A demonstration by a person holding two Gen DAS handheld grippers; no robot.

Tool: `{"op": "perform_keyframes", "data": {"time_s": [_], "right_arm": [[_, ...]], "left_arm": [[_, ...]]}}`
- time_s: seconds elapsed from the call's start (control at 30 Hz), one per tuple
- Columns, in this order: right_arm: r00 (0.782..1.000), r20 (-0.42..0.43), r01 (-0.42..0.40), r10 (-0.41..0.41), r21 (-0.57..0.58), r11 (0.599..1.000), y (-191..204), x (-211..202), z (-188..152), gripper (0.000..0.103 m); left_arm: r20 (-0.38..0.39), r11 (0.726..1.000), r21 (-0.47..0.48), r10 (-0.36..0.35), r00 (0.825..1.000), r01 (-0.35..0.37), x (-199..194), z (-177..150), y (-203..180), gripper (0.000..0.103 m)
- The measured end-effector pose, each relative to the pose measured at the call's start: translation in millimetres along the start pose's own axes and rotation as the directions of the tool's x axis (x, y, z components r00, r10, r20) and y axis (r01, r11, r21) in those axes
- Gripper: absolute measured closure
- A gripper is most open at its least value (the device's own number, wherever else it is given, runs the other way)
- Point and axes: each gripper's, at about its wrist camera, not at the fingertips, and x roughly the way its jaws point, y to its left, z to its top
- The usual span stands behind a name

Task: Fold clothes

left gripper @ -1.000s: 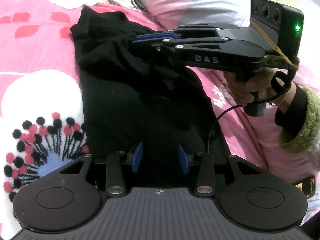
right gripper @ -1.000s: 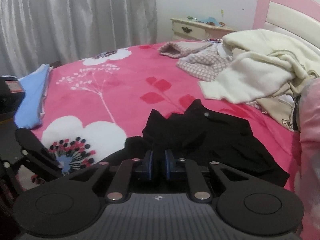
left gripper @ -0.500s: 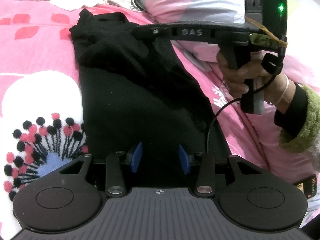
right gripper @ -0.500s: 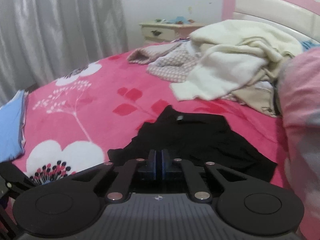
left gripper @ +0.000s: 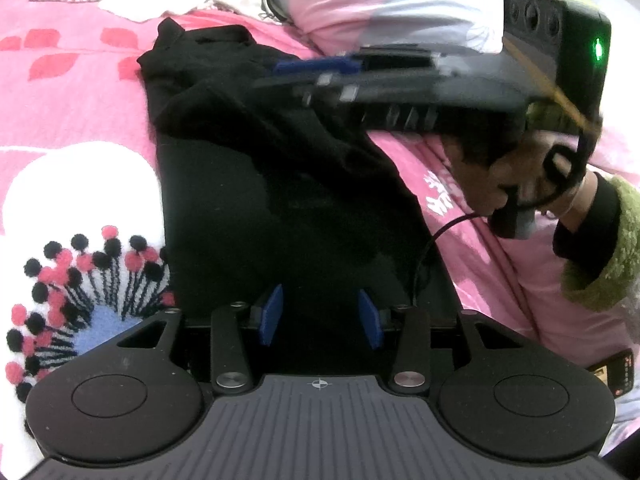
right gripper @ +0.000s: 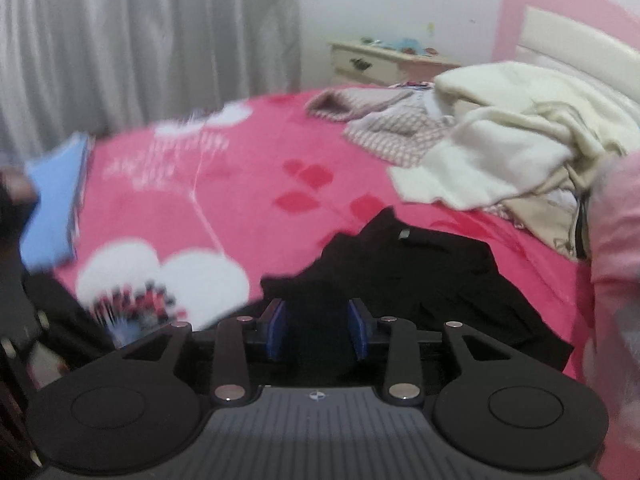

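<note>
Main risk: my right gripper point(right gripper: 316, 328) has just been opening, and the fold it laid down isn't pinned by anything. The black garment point(left gripper: 280, 184) is limp knit, so the flap near the collar end could slide back or bunch if a finger drags through it on the way out. In my right view the blue pads point(right gripper: 277, 330) stand moderately apart with dark cloth under the gap; I judge nothing is pinched, but black on black makes that hard to confirm. My left gripper point(left gripper: 318, 316) is also part open, pads apart over the garment's near edge; the cloth sits between or below them, and I can't see it pressed, so I read it as no grip. If neither side holds, any tug shifts the whole piece on the fleecy pink bed point(left gripper: 68, 92). Second risk: the cable point(left gripper: 436, 240) trails over the garment's right edge and could snag it. The garment lies flat down the middle of the bed, long axis away from me, with a straight left edge, a right edge angling out, and a rumpled, doubled far end. It is not yet a neat rectangle. The unfolded pile point(right gripper: 500, 140) sits well apart near the headboard.
</note>
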Motion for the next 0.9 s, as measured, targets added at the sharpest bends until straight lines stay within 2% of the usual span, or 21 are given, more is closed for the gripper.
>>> {"op": "perform_keyframes", "data": {"time_s": [0.1,0.23,0.3,0.43,0.53,0.6,0.7,0.8,0.83,0.9], "right_arm": [[1.000,0.009,0.025,-0.024,-0.080,0.996,16,-1,-2,0.067],[0.997,-0.030,0.066,-0.072,-0.156,0.985,28,14,-5,0.068],[0.995,-0.043,0.083,-0.091,-0.155,0.984,27,19,-5,0.096],[0.996,0.023,0.084,-0.085,0.009,0.996,2,0,-1,0.098],[0.991,0.058,0.107,-0.119,0.184,0.977,-30,-16,-2,0.098],[0.985,0.063,0.132,-0.161,0.327,0.936,-57,-22,-8,0.098],[0.970,0.049,0.173,-0.236,0.540,0.824,-100,-29,-23,0.098],[0.955,0.016,0.211,-0.298,0.668,0.713,-131,-32,-40,0.098],[0.951,0.002,0.223,-0.309,0.689,0.690,-137,-32,-44,0.098],[0.941,-0.026,0.265,-0.339,0.678,0.685,-141,-27,-49,0.098]], "left_arm": [[0.003,1.000,0.004,0.001,1.000,-0.001,0,-1,0,0.060],[0.003,1.000,0.003,0.001,1.000,-0.001,0,-1,-1,0.059],[0.005,1.000,0.006,0.003,1.000,-0.003,1,-2,-1,0.059],[0.008,1.000,0.007,0.002,1.000,-0.002,1,-2,-2,0.059],[0.008,1.000,0.001,0.000,1.000,0.000,1,-2,0,0.059],[0.007,1.000,0.002,0.000,1.000,0.000,1,-2,-1,0.058],[0.007,1.000,0.004,0.000,1.000,0.000,2,-2,-1,0.058],[0.006,1.000,-0.002,-0.003,1.000,0.003,2,-2,1,0.058],[0.005,1.000,-0.002,-0.003,1.000,0.003,2,-3,1,0.058],[0.004,1.000,0.000,-0.003,1.000,0.003,1,-3,1,0.058]]}}
